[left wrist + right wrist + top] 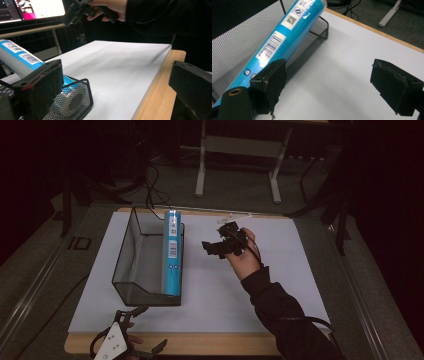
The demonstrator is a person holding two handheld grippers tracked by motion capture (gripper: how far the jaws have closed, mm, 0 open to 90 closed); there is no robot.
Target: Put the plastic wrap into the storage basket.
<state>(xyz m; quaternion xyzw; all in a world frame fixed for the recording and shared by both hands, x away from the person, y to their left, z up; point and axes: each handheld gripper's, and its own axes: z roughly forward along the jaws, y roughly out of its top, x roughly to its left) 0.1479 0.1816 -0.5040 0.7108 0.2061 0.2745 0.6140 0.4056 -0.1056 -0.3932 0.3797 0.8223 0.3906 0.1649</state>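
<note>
A blue tube (172, 252) with a white barcode label lies lengthwise in the black mesh basket (131, 270), leaning along its right wall, one end poking above the far rim and the other down at the near corner. The basket stands on the left half of a white board (295, 270) that covers most of the wooden worktop (210, 345).

The right gripper (218, 242) hangs above the board just right of the basket, held in a hand coming out of a dark sleeve (285, 310); its fingers (395, 87) are spread wide with nothing between them, bare white board showing in the gap. The left gripper (142, 327) sits at the near left edge of the worktop, close to the basket's near end, its fingers (192, 85) likewise apart and empty.

Beyond the worktop the room is dim: grey floor, loose black cables (152, 185), and the pale legs of another table frame (237, 162) at the far side. A lit monitor (37, 8) shows in the left gripper view.
</note>
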